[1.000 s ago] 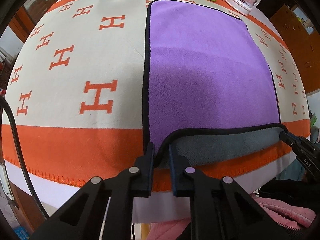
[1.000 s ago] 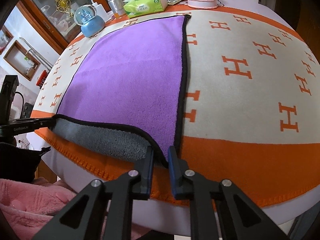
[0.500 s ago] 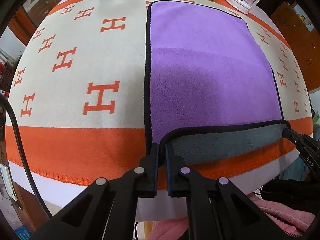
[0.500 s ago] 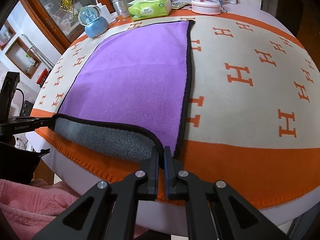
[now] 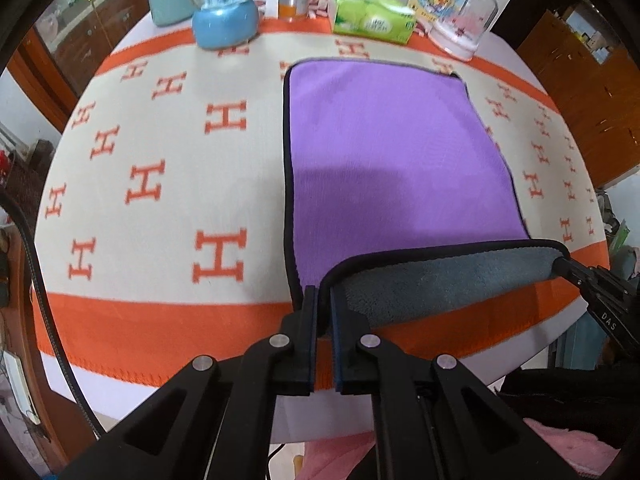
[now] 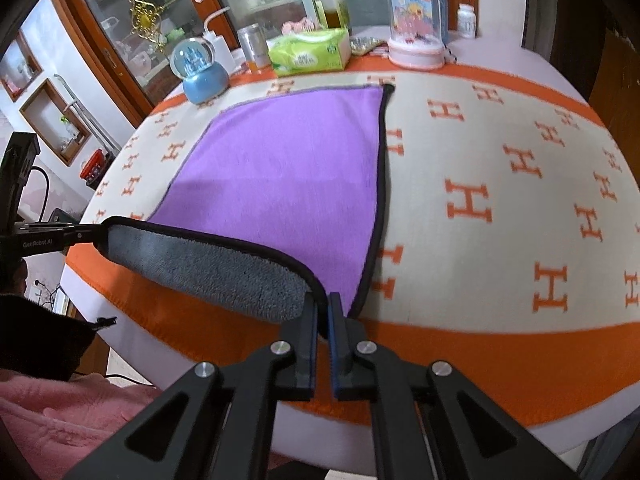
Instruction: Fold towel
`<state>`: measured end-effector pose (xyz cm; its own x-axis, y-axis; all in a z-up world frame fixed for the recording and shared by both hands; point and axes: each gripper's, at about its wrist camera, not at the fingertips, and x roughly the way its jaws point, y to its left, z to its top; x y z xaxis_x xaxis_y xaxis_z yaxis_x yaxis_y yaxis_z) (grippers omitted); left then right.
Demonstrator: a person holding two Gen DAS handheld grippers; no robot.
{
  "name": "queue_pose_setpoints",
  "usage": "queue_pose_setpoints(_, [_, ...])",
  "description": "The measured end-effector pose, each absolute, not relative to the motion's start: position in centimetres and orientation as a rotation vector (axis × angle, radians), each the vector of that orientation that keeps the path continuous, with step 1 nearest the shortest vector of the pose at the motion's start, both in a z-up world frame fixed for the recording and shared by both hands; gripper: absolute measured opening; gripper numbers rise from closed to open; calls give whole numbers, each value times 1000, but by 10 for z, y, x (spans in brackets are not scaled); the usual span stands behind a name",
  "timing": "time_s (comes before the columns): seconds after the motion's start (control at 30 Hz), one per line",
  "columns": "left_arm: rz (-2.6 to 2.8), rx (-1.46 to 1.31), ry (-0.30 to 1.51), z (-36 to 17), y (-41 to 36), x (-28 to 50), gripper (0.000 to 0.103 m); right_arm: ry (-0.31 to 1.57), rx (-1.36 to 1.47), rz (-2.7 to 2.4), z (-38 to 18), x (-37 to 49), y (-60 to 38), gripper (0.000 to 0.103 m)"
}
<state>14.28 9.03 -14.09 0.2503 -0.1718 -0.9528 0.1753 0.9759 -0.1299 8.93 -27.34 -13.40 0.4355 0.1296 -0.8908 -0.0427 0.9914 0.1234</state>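
A purple towel (image 5: 392,160) with black edging and a grey underside lies on the round table; it also shows in the right wrist view (image 6: 288,176). My left gripper (image 5: 323,300) is shut on the towel's near left corner. My right gripper (image 6: 322,308) is shut on the near right corner. Both hold the near edge lifted off the table, so the grey underside (image 5: 440,284) hangs between them. The right gripper shows at the right edge of the left wrist view (image 5: 592,284), the left gripper at the left of the right wrist view (image 6: 60,236).
An orange and cream tablecloth (image 5: 160,184) with H marks covers the table. At the far edge stand a blue snow globe (image 5: 224,20), a green tissue pack (image 5: 372,20), a pink domed ornament (image 5: 464,28) and bottles (image 6: 332,8). Pink clothing (image 6: 60,408) is below the near edge.
Both grippers have risen and carried the towel's near edge up off the table and forward. More of the grey underside shows. The far table objects have come into view.
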Motion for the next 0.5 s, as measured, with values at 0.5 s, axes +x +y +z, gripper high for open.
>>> queue_pose_setpoints(0.5, [-244, 10, 1157, -89, 89, 201, 4, 962, 24, 98, -88, 150, -277, 4])
